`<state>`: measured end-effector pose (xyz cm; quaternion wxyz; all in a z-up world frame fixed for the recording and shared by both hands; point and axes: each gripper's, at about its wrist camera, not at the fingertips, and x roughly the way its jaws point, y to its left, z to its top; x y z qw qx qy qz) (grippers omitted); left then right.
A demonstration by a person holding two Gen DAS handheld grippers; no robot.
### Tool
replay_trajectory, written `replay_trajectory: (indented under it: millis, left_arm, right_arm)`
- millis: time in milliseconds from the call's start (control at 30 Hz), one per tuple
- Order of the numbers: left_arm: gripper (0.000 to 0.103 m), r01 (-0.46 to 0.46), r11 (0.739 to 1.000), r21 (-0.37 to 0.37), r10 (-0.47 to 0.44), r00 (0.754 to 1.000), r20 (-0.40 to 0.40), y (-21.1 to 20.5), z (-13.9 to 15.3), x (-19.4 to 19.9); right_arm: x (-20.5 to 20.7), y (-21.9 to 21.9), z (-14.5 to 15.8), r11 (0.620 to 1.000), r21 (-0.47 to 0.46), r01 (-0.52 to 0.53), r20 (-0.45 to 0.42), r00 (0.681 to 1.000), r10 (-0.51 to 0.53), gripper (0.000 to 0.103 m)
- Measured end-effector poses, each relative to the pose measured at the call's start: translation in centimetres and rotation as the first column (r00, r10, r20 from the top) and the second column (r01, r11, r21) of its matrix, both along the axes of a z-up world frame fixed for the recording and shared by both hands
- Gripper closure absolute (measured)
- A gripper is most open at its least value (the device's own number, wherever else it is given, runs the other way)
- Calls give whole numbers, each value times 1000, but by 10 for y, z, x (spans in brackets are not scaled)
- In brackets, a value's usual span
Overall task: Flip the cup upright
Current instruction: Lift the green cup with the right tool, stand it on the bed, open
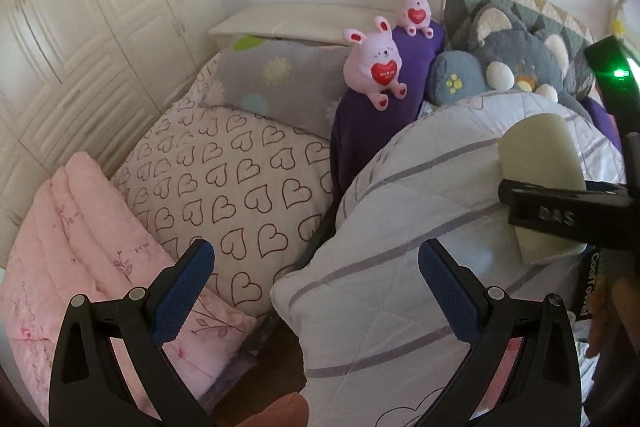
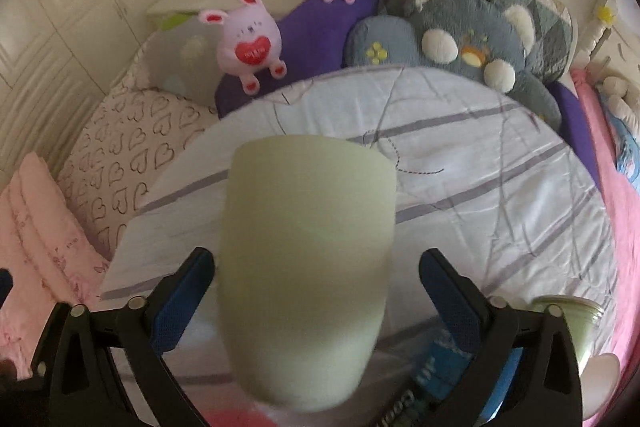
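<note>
A pale cream cup [image 2: 306, 267] fills the middle of the right wrist view, between the blue pads of my right gripper [image 2: 316, 287]. The fingers [image 2: 182, 299] stand wide on either side of the cup, with gaps showing; contact is not visible. The cup's wider end points away from the camera, over the white quilt. In the left wrist view the same cup [image 1: 540, 163] shows at the right, with the right gripper's black finger [image 1: 560, 215] across it. My left gripper [image 1: 316, 291] is open and empty, above the bedding.
A bed holds a white striped quilt [image 2: 480, 187], a heart-print pillow [image 1: 232, 187], a folded pink blanket [image 1: 80, 247], two pink bunny toys [image 1: 376, 67], a grey plush cat [image 2: 472, 39] and a purple cushion [image 1: 368, 131]. White wardrobes [image 1: 80, 27] stand at left.
</note>
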<state>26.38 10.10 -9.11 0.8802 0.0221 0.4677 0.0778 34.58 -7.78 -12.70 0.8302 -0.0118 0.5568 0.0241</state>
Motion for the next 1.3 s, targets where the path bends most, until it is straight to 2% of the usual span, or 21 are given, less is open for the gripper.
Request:
replay_trajectory:
  millis: [67, 133, 200, 333, 500, 633, 733, 800, 933, 1100, 1233, 1300]
  left_arm:
    - [0, 1, 1000, 2, -1, 1000, -6, 0, -1, -2]
    - [0, -1, 1000, 4, 1, 1000, -6, 2, 0, -7]
    - [0, -5, 1000, 8, 5, 1000, -3, 2, 3, -11]
    - [0, -17, 1000, 7, 17, 1000, 15, 6, 15, -24]
    - [0, -5, 1000, 1, 5, 998, 56, 1, 36, -54]
    - [0, 30, 1000, 0, -30, 997, 76, -11, 46, -88]
    - [0, 57, 998, -4, -56, 996, 69, -21, 45, -115]
    - [0, 63, 998, -7, -62, 996, 57, -28, 43, -129]
    - [0, 89, 996, -11, -88, 996, 23, -40, 33, -156]
    - [0, 111, 994, 5, -111, 994, 3, -50, 28, -186]
    - [0, 103, 995, 14, -103, 995, 8, -50, 31, -199]
    - [0, 92, 996, 17, -92, 996, 14, -49, 34, -204]
  right_arm:
    - [6, 0, -5, 1000, 16, -9, -18, 1000, 9, 25]
    - [6, -1, -3, 1000, 17, -10, -5, 1000, 10, 25]
    - [3, -4, 5, 997, 71, -14, 15, 1000, 13, 25]
    - [-14, -9, 35, 994, 104, -33, 80, 997, 25, 25]
    - [-68, -21, 91, 987, 150, -50, 170, 985, 24, 25]
    - [-127, -36, 104, 982, 187, -31, 181, 984, -4, 25]
    - [-174, -50, 92, 979, 204, 4, 155, 987, -36, 24]
    - [-206, -54, 74, 978, 203, 43, 121, 990, -68, 24]
    - [-235, -64, 41, 974, 207, 88, 53, 993, -101, 24]
    - [-233, -50, 2, 983, 147, 108, 26, 993, -113, 24]
    - [-230, -38, -3, 992, 90, 93, 49, 994, -98, 22]
    - [-229, -34, -4, 992, 97, 84, 53, 995, -90, 21]
